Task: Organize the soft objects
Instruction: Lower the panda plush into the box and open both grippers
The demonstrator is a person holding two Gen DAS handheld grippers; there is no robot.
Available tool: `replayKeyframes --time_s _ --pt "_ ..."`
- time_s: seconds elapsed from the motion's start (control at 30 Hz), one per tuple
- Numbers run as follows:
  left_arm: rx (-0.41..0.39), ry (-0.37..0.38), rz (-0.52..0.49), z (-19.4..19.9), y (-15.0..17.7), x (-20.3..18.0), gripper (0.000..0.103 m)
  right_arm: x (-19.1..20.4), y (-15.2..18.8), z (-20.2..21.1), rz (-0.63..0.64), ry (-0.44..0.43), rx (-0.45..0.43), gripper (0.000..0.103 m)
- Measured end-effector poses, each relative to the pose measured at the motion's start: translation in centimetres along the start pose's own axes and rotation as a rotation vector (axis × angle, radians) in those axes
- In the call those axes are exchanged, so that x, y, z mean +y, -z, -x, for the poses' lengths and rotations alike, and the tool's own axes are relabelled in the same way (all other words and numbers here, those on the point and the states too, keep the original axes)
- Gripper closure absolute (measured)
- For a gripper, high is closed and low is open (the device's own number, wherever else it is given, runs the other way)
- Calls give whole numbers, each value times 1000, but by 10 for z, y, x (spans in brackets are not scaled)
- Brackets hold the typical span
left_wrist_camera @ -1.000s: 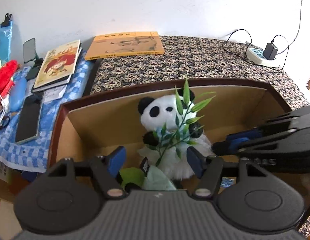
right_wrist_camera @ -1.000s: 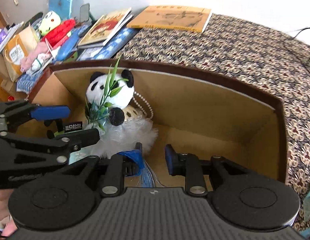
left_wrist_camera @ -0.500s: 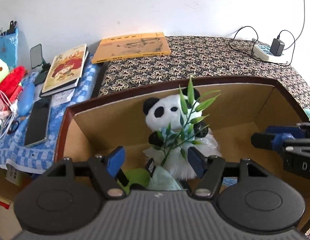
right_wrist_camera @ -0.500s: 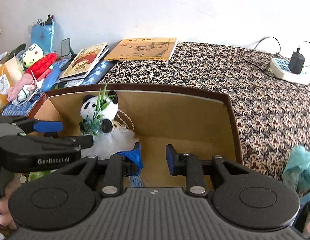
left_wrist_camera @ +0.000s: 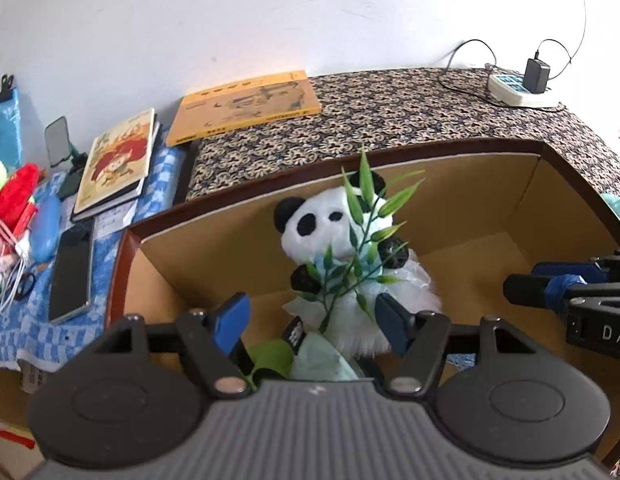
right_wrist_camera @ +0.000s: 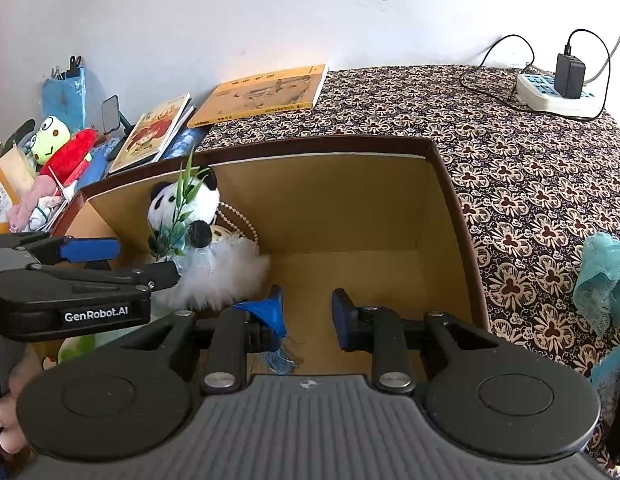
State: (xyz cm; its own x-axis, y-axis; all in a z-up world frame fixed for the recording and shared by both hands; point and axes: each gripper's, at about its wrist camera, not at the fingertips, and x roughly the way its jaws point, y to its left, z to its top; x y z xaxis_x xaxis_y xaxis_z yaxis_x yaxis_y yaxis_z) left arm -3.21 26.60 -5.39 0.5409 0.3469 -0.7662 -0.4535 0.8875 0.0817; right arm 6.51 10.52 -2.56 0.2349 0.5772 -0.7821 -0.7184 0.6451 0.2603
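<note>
A panda plush (left_wrist_camera: 330, 228) with a green bamboo sprig (left_wrist_camera: 366, 240) sits upright in the left part of a cardboard box (left_wrist_camera: 430, 152). My left gripper (left_wrist_camera: 312, 322) hangs open over the box's near left corner. The panda's fluffy white skirt and a pale green soft item (left_wrist_camera: 322, 364) lie between and below its fingers, and neither pad presses them. My right gripper (right_wrist_camera: 306, 312) stands open over the bare box floor (right_wrist_camera: 350, 272), with only frayed blue tape on its left pad (right_wrist_camera: 270, 312). In the right wrist view the left gripper (right_wrist_camera: 148, 262) reaches beside the panda (right_wrist_camera: 190, 208).
A teal mesh cloth (right_wrist_camera: 602, 276) lies on the patterned tablecloth (right_wrist_camera: 510, 160) right of the box. Books (right_wrist_camera: 266, 94), a phone (left_wrist_camera: 70, 272), a frog plush (right_wrist_camera: 50, 140) and a red plush (right_wrist_camera: 72, 152) crowd the left side. A power strip (right_wrist_camera: 558, 96) sits at the back right.
The right gripper has drawn away to the right from the panda, toward the box's middle, and its view has rolled level. The left gripper has barely moved.
</note>
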Motion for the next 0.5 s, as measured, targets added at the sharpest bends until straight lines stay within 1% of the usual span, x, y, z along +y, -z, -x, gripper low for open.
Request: replayKeyframes --time_s 0.17,0.3,0.4,0.5 --pt "-12 22 -45 -4 -5 -3 35 0 3 2 -17 18 -9 94" --pt "-12 29 -44 -5 -5 -2 35 2 4 3 -9 32 -35 94" --pt "-20 24 -50 -3 -4 -4 35 -2 4 3 -26 20 -39 94" --pt "-19 18 -47 -3 -3 -3 35 1 5 4 -16 29 -45 94"
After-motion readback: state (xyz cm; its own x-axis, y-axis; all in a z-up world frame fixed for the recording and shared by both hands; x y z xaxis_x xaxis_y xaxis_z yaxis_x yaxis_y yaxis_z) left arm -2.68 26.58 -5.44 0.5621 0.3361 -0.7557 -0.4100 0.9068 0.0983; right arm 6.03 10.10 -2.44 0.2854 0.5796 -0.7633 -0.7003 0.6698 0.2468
